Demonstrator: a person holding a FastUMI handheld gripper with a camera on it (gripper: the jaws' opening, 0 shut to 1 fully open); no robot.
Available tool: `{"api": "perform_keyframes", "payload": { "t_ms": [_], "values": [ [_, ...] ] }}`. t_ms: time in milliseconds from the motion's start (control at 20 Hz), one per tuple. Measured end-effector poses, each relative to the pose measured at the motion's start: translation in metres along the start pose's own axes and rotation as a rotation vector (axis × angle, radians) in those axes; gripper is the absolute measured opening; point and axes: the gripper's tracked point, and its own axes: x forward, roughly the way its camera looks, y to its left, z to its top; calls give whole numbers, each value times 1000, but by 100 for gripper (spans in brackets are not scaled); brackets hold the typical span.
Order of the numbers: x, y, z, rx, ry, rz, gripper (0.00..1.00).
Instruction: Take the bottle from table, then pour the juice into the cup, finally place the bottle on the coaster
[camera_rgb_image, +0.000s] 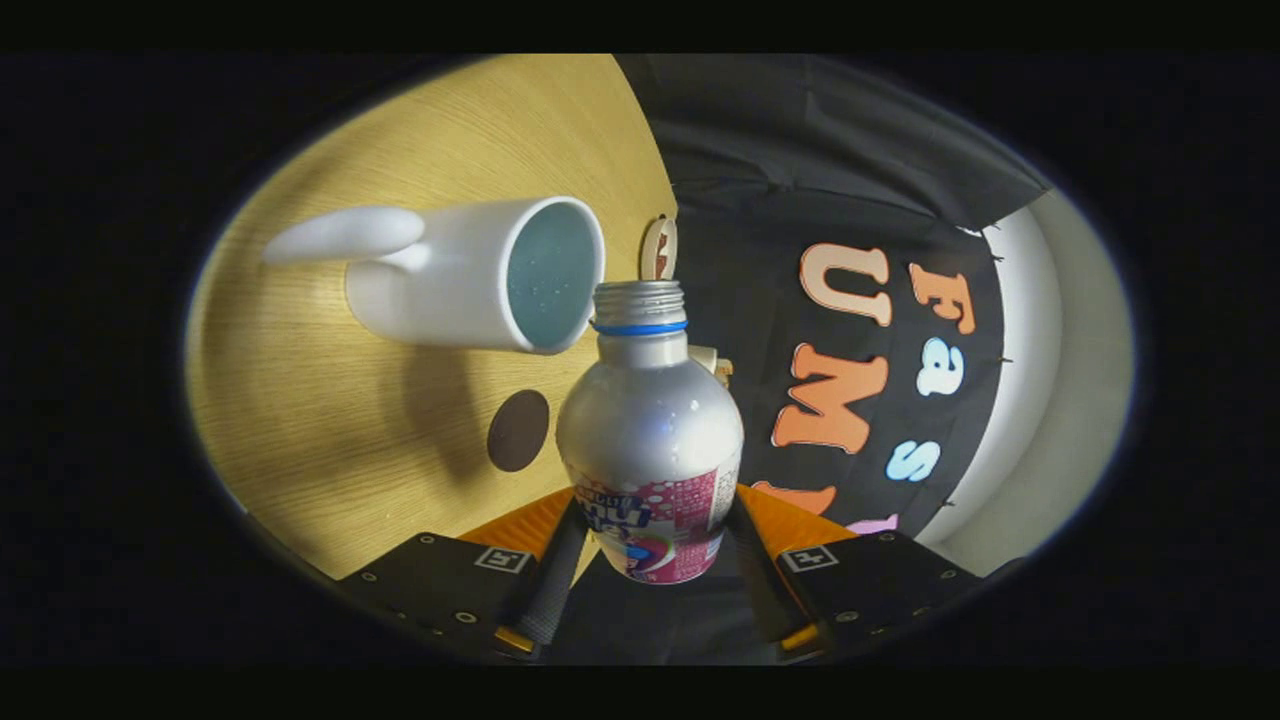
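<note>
- Wooden table (330, 420) is being viewed sideways beyond the claw (655, 560).
- Bottle (650, 440) is being clamped between both fingers, uncapped.
- Cup (470, 275) is being approached; juice risks being spilled past its rim if tipped early.

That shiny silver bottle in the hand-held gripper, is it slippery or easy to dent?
The silver metal bottle with the pink label looks smooth and glossy, so probably somewhat slippery; the hand-held gripper pinches its label band on both sides. It seems stiff, though thin walls might dent. Uncapped and tipped toward the white mug, it would likely spill.

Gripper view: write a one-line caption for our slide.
Tongs clamp the open bottle, tipped toward the white cup above the wooden table.
</note>
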Motion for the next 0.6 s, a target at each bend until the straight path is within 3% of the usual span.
{"api": "perform_keyframes", "payload": {
  "t_ms": [600],
  "values": [
    [3,-6,1,-60,-5,-6,75]
  ]
}}
